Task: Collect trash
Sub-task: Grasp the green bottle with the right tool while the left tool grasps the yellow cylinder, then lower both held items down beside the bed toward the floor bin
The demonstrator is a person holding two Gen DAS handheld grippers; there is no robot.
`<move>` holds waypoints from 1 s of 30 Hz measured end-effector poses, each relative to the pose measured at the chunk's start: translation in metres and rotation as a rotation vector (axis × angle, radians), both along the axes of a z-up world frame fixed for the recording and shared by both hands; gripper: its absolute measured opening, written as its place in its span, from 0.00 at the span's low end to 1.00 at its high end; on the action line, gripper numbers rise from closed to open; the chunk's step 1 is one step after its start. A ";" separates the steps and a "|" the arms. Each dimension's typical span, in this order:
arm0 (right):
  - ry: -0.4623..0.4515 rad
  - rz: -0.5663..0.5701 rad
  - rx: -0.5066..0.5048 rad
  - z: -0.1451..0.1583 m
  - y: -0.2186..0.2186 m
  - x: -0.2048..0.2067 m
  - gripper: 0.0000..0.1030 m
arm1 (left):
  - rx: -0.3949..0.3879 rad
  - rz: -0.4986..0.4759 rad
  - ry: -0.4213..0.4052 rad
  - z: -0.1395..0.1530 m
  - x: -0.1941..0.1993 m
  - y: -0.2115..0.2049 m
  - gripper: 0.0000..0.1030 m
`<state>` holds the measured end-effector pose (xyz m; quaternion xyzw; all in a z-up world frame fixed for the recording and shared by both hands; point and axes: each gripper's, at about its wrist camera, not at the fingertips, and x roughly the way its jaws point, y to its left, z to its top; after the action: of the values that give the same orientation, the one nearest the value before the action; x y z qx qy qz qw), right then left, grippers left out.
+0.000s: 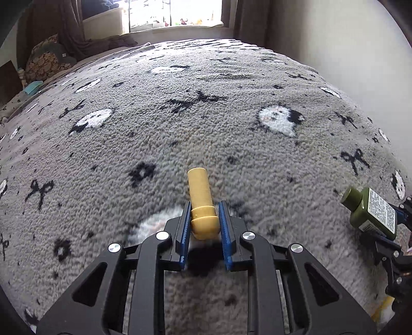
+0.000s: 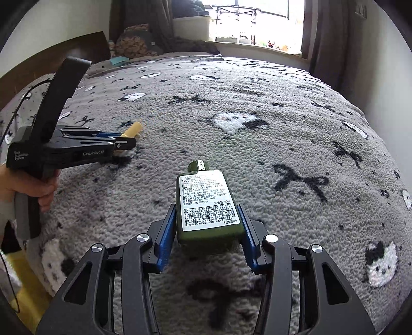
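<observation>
Blue pads of the left gripper press on both sides of a small yellow tube in the left wrist view; the jaws stand narrow, clamped on the tube's cap end, and its round body sticks out ahead of the fingers toward the far side. Below it lies a grey fleece blanket patterned with black bows and white cat faces, spread over a bed. At the right edge, near, a small green bottle with a white printed label shows, held in the black frame of the right gripper, cap pointing left. Far off, a window with brown curtains lets in bright light, and a patterned cushion sits at the far left.

From the right wrist view, the right gripper holds the green bottle by its base between the blue pads, jaws at a middling width, label up and cap pointing away. The bottle hangs just above the blanket. To the left, a person's hand grips the handle of the left gripper, seen side-on, with the yellow tube poking out of its tip above the blanket. A yellow object shows at the near left edge, too cut off to name.
</observation>
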<state>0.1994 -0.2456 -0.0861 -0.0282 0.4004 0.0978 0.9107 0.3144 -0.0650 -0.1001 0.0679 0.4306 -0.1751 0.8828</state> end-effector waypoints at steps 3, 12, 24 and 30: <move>-0.015 0.005 -0.001 0.006 0.002 -0.017 0.45 | -0.012 -0.007 -0.007 0.003 -0.025 0.009 0.19; -0.074 0.026 0.010 0.031 0.011 -0.074 0.45 | -0.051 -0.051 -0.059 0.027 -0.103 0.022 0.19; -0.127 0.061 0.049 0.047 0.019 -0.153 0.45 | -0.110 -0.054 -0.139 0.053 -0.202 0.041 0.19; -0.125 0.055 0.058 0.040 0.021 -0.186 0.45 | -0.119 -0.068 -0.149 0.042 -0.251 0.049 0.19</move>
<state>0.0131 -0.2251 -0.0462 -0.0186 0.3389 0.1323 0.9313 0.0635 -0.0155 -0.0581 0.0429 0.3500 -0.2245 0.9084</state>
